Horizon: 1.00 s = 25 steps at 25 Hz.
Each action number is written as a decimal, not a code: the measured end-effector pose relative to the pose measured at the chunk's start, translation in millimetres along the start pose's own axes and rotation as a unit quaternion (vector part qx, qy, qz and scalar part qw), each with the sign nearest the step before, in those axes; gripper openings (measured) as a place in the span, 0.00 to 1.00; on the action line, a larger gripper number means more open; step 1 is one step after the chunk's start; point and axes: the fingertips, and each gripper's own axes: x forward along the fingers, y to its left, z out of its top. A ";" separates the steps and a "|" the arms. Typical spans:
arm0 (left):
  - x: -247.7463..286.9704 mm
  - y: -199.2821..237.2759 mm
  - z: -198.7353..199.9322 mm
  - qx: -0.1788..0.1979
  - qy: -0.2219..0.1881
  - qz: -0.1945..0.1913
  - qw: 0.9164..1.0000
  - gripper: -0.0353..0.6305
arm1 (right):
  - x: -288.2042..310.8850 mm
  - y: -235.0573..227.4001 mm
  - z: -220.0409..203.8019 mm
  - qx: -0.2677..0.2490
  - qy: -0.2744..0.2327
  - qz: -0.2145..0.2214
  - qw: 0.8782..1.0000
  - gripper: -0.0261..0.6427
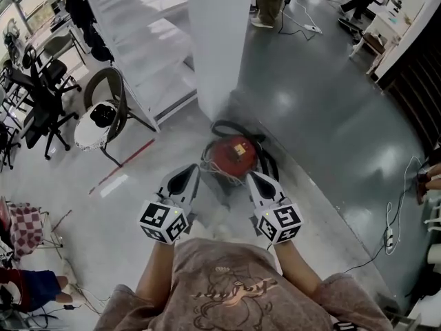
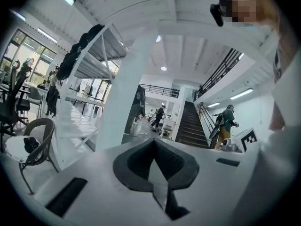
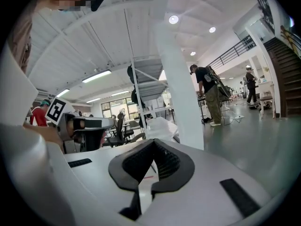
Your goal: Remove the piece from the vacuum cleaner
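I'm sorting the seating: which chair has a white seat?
The curved-back chair nearest the red vacuum cleaner, with a black object on its seat; the office chairs further left are black.

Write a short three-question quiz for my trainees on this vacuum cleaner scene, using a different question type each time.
1. Fill in: the left gripper and right gripper both have their jaws ____, with nothing between them.
2. Multiple choice: the round red vacuum cleaner sits at the foot of
A) a white square pillar
B) a wooden door
C) a blue sofa
3. True or false: the right gripper is holding the vacuum cleaner.

Key: 1 shut; 2 A; 3 false.
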 end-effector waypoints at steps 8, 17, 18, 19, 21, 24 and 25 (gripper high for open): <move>17.6 17.9 17.4 0.012 0.007 -0.046 0.999 0.06 | 14.1 -1.7 12.0 0.009 -0.020 -0.043 0.999 0.03; 32.9 46.4 24.6 0.031 0.025 -0.080 0.996 0.06 | 39.2 -1.1 16.8 0.028 -0.042 -0.077 0.996 0.03; 34.6 49.6 24.1 0.030 0.027 -0.083 0.996 0.06 | 41.8 -1.4 16.8 0.030 -0.045 -0.078 0.995 0.04; 36.3 52.4 23.8 0.030 0.029 -0.087 0.995 0.06 | 44.2 -1.9 16.8 0.032 -0.046 -0.081 0.995 0.04; 40.0 56.3 24.3 0.032 0.033 -0.095 0.994 0.10 | 47.9 -2.9 16.4 0.037 -0.048 -0.084 0.995 0.04; 45.9 58.6 25.8 0.029 0.035 -0.109 0.993 0.21 | 51.7 -4.6 16.9 0.045 -0.049 -0.086 0.994 0.16; 48.0 59.7 26.4 0.026 0.035 -0.112 0.993 0.23 | 53.1 -5.2 16.9 0.047 -0.049 -0.085 0.994 0.21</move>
